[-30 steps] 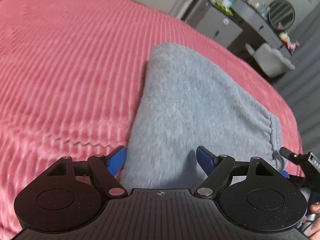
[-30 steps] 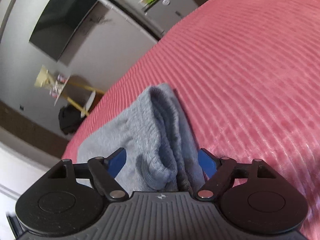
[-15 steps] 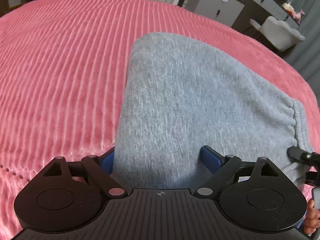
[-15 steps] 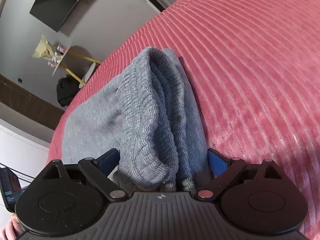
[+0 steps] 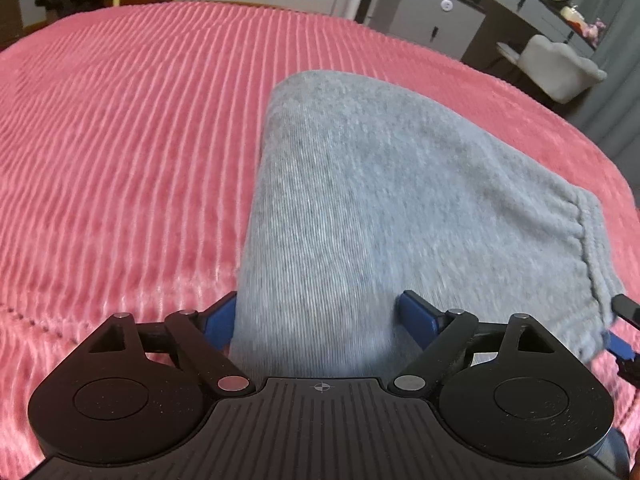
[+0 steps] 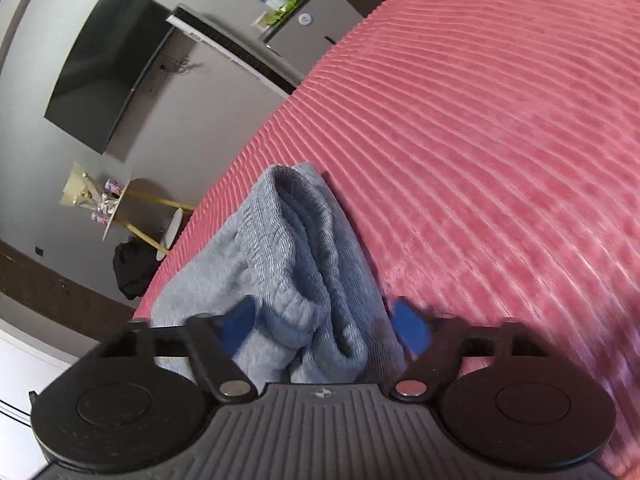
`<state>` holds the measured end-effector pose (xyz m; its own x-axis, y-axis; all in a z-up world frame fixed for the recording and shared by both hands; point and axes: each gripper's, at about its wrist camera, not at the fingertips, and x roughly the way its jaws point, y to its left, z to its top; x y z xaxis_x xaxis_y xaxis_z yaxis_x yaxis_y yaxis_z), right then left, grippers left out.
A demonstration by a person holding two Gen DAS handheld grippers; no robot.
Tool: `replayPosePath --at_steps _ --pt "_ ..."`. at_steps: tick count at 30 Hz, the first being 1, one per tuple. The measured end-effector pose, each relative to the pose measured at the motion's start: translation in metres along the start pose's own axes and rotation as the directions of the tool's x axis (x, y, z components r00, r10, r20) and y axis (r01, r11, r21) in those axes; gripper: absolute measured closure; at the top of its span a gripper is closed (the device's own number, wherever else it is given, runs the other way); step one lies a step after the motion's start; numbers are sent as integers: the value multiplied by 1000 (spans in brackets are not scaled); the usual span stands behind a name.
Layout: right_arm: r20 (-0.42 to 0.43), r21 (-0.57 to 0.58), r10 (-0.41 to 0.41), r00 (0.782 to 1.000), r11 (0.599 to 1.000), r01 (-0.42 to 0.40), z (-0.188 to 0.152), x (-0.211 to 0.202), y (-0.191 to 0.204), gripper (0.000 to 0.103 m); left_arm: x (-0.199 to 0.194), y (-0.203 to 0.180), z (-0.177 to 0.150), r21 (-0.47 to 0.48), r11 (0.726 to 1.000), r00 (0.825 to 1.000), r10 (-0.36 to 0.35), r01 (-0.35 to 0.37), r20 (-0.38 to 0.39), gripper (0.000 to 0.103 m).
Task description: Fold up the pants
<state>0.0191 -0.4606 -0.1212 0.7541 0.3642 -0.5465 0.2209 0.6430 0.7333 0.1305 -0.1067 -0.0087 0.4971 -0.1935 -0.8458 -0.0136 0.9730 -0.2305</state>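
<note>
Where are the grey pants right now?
The folded grey pants lie on the pink bedspread, right of centre in the left wrist view.

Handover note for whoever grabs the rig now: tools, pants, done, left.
Left tool: jaws wide, straddling the plain end of the pants; whether the pads press is unclear. Its jaws have just been closing slightly.
Right tool: jaws have just been closing around the bunched cuff end; firm pinch not clear through the blur.
Pants: grey, folded into a thick bundle, lying on the pink bedspread near its edge.
Done: several folds; layers are stacked.
Left: probably confirm both grips, then make the last fold or square the bundle and let go.
</note>
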Motion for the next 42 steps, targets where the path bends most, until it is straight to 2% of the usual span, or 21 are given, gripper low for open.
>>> replayPosePath --at_steps 1,3,5,7,9,10,12,14,16,17,18,19,21,24,25,27,30,33,35,38,42 --pt "-14 11 12 1000 1000 -12 -1 -3 -1 49 -5 2 -5 1 1000 1000 -10 10 8 16" --pt "-42 5 -6 999 1000 6 -3 -8 0 49 -14 8 -14 -20 999 999 -33 33 15 17" --pt "-78 -7 -37 996 999 36 -6 -11 2 49 -28 21 -30 -69 995 997 -68 71 34 17" --pt "-112 33 -19 994 999 23 -9 -13 -3 49 -38 32 -40 -124 987 994 -94 100 50 17" --pt "-149 98 2 989 995 13 -14 -17 -11 48 -45 46 -48 -209 966 988 -144 153 54 17" --pt "-156 127 12 988 992 8 -16 -18 -13 45 -49 53 -52 -250 951 983 -170 180 62 17" --pt "-177 160 30 984 987 -2 -17 -17 -13 40 -53 63 -56 -348 908 972 -223 235 74 16" --pt "-200 190 51 978 982 -12 -19 -14 -13 34 -52 79 -61 -458 839 953 -291 294 78 16" --pt "-235 203 44 971 979 4 -23 -9 -10 33 -46 91 -67 -553 751 922 -378 360 86 17" --pt "-249 197 37 968 980 13 -25 -6 -9 32 -42 95 -71 -588 716 909 -408 376 85 17" --pt "-258 183 19 966 983 30 -28 -4 -7 32 -39 97 -72 -612 694 903 -422 380 83 17" --pt "-253 160 -1 967 986 43 -30 -4 -4 32 -38 96 -72 -614 691 902 -423 382 85 17" --pt "-247 166 -13 969 984 56 -31 -2 -2 28 -38 90 -70 -584 715 902 -426 386 75 17" --pt "-238 204 -5 971 977 55 -32 7 -2 26 -35 79 -69 -536 735 890 -450 416 75 17" --pt "-235 221 7 972 974 47 -32 11 -3 24 -31 77 -67 -532 742 894 -443 408 66 17" --pt "-219 245 19 976 969 36 -32 16 -6 24 -21 76 -63 -543 757 913 -405 363 46 17" --pt "-165 346 68 984 938 -7 -31 20 -19 24 -21 73 -58 -508 795 935 -349 333 67 23" --pt "-117 409 77 990 912 -22 -31 15 -35 42 -24 75 -58 -484 823 951 -300 298 77 38" --pt "-95 382 67 993 924 -26 -33 11 -37 47 -25 77 -60 -480 831 956 -284 281 69 45" --pt "-91 313 19 996 950 11 -35 6 -28 48 -37 79 -63 -458 845 959 -274 278 75 49" --pt "-123 246 -16 992 968 46 -26 -6 -22 48 -57 76 -61 -420 868 964 -256 263 73 49"
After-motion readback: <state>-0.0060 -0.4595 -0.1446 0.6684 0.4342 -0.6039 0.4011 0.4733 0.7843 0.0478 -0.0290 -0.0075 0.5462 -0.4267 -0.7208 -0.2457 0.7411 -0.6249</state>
